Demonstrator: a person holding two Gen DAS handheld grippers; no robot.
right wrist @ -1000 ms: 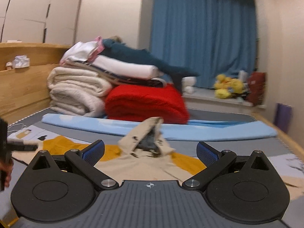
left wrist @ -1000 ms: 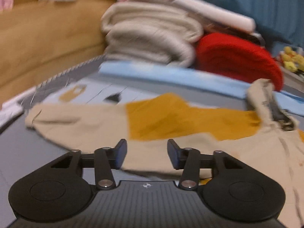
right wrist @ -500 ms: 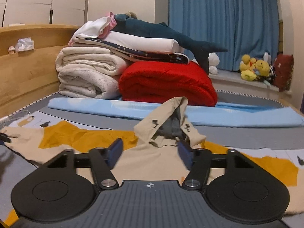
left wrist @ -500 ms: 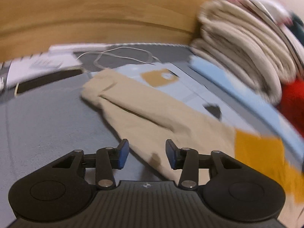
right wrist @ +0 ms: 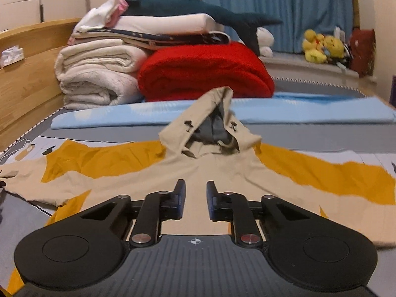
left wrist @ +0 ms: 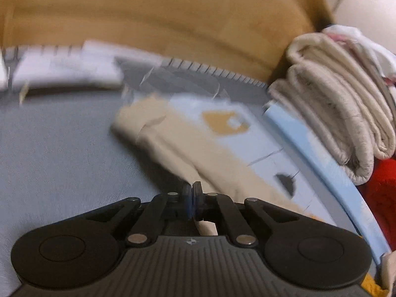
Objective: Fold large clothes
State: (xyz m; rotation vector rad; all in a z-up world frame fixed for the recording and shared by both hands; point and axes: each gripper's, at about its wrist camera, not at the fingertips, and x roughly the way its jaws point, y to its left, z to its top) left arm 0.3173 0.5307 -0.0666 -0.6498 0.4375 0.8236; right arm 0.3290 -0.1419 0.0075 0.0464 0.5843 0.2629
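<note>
A beige and mustard hooded jacket [right wrist: 222, 170] lies spread flat on the grey bed, hood [right wrist: 215, 126] standing up at the middle. Its beige left sleeve [left wrist: 178, 143] stretches away in the left wrist view. My left gripper [left wrist: 192, 193] is shut on the near edge of that sleeve, with cloth showing between and behind the jaws. My right gripper [right wrist: 196, 195] hovers low over the jacket's chest below the hood, jaws narrowly apart with nothing between them.
Folded cream blankets [right wrist: 99, 74], a red blanket [right wrist: 205, 69] and a stuffed shark [right wrist: 198, 7] are stacked at the back. A light blue roll [right wrist: 297, 111] lies behind the jacket. A wooden headboard [left wrist: 148, 19] runs along the left. White items [left wrist: 66, 69] lie near it.
My left gripper moved onto the sleeve and closed on its edge. My right gripper's jaws narrowed a great deal and it moved lower, closer to the jacket.
</note>
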